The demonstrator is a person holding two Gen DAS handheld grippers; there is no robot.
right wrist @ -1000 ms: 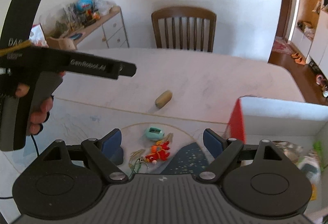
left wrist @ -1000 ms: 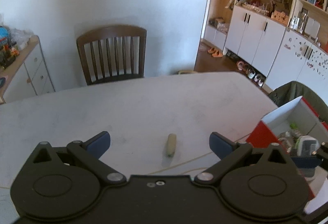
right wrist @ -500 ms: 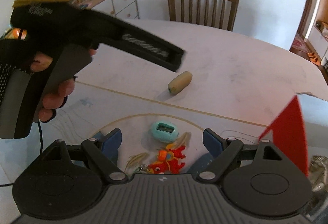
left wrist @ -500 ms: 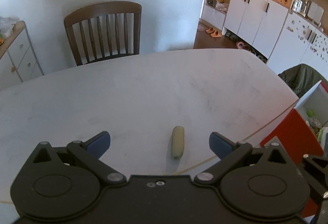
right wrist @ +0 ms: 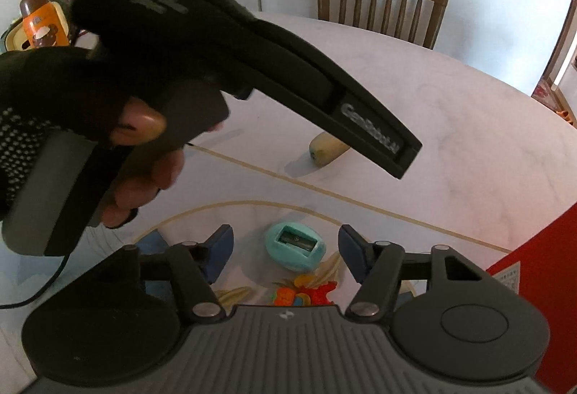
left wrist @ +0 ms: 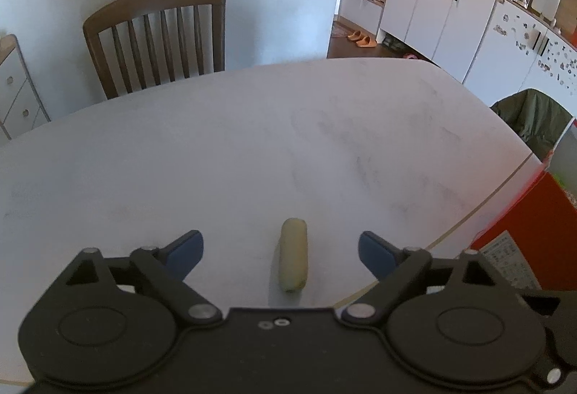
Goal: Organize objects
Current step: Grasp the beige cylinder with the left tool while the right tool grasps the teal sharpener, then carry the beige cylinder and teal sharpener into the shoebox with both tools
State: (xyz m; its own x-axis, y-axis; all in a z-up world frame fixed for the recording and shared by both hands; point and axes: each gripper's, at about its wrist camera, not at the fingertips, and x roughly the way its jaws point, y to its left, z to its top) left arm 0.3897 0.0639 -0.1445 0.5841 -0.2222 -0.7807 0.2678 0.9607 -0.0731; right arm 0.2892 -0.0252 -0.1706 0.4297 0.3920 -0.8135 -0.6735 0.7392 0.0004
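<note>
Both claws stand open: left claw (left wrist: 280, 249) straddles the round beige cylinder (left wrist: 294, 259), which risks rolling across the bench (left wrist: 252, 141) if nudged.

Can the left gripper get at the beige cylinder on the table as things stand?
Probably yes. The left gripper has its jaws open wide, with the beige cylinder lying lengthwise between them on the bare table; nothing is in the way.
</note>
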